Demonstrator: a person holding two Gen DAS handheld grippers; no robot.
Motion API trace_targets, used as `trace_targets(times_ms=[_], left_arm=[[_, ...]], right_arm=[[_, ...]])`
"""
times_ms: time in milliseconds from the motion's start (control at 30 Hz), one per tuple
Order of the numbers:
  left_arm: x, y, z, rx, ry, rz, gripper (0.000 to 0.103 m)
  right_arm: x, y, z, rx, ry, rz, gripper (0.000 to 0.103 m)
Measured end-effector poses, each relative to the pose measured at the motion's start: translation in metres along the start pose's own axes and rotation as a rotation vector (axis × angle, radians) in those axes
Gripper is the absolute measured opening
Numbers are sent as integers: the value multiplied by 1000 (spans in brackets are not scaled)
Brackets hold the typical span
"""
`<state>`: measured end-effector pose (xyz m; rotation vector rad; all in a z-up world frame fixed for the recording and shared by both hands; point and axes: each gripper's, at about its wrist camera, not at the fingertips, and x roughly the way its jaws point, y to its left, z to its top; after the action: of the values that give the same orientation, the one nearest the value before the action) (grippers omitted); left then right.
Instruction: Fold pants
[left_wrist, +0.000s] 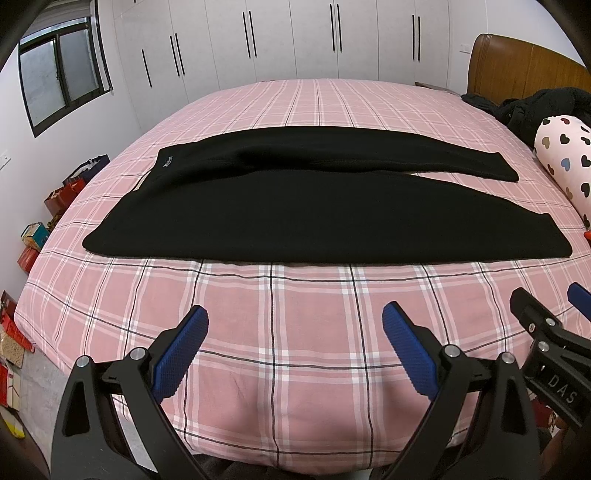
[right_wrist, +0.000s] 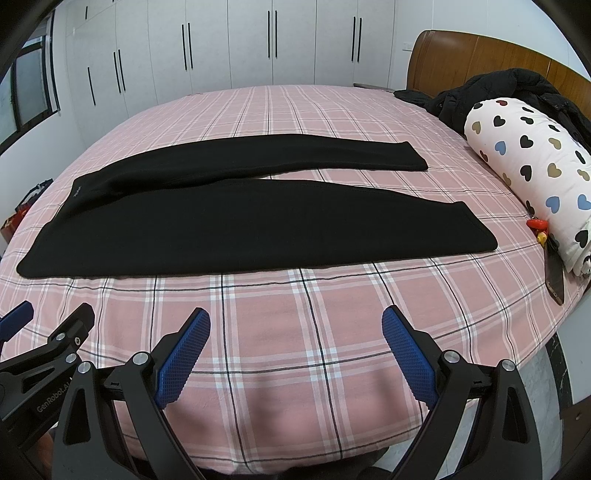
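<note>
The black pants (left_wrist: 221, 210) lie spread flat across the middle of the bed (left_wrist: 273, 332), waistband toward the left edge and both legs running toward the headboard (right_wrist: 480, 55) end, the far leg angled a little away from the near one. The left tongs (left_wrist: 295, 325) hang over the near edge of the plaid sheet, blue pads spread apart, holding nothing and well short of the pants. The right tongs (right_wrist: 295, 325) hang just beside them, likewise spread and empty. A heart-print bolster (right_wrist: 532, 166) lies along the headboard end, a black jacket (right_wrist: 498, 92) behind it.
</note>
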<state>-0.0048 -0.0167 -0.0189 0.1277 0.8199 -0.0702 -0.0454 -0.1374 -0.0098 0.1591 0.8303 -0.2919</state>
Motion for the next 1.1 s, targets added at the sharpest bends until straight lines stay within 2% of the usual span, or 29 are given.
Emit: trace_targets(times_ms=[267, 367, 467, 533, 633, 833, 1100], left_arm=[[1, 1, -1, -7, 6, -2, 93], [1, 6, 1, -23, 22, -36, 93], [-3, 19, 9, -41, 21, -85, 93], [-4, 27, 17, -20, -10, -62, 93], [9, 34, 39, 11, 8, -53, 94], [51, 51, 96, -3, 12, -66, 94], [126, 61, 165, -61, 46, -86, 94]], right_arm=[[1, 1, 0, 1, 8, 2, 92], [5, 0, 1, 4, 43, 10, 92], [15, -14, 10, 43, 116, 60, 92], [22, -31, 19, 89, 122, 113, 92], [41, -59, 39, 102, 124, 80, 92], [96, -135, 103, 145, 91, 23, 92], [211, -219, 208, 144, 95, -33, 92]])
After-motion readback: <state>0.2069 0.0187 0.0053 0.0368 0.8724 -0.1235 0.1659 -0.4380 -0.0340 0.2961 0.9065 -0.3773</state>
